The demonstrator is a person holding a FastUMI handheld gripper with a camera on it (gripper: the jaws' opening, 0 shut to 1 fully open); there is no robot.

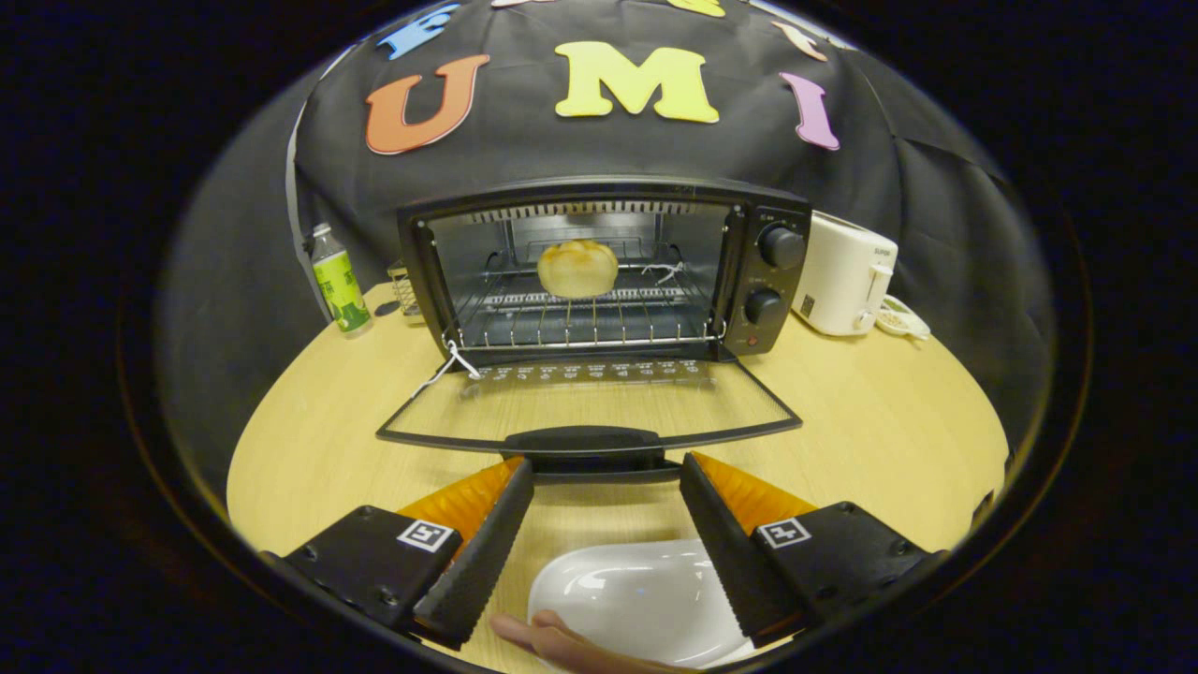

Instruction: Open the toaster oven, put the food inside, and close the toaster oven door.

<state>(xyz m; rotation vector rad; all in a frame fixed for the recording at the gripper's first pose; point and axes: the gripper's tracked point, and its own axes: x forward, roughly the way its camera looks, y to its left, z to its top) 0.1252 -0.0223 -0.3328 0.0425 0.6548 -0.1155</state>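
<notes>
A black toaster oven [608, 267] stands on the wooden table [870, 421] with its glass door [590, 402] folded down flat toward me. A round golden bun [577, 268] rests on the wire rack [580, 323] inside the cavity. My gripper [606, 470] is open, its fingertips just short of the door's handle [585, 442], one to each side, with nothing between the fingers. Below the fingers lies a white plate [636, 594], and a person's finger [552, 641] touches its near edge.
A green-labelled bottle [339, 281] stands left of the oven beside a small wire object [404, 292]. A white toaster [845, 271] and a small dish [900, 318] are to the right of the oven. A white string [447, 367] hangs from the rack's left corner.
</notes>
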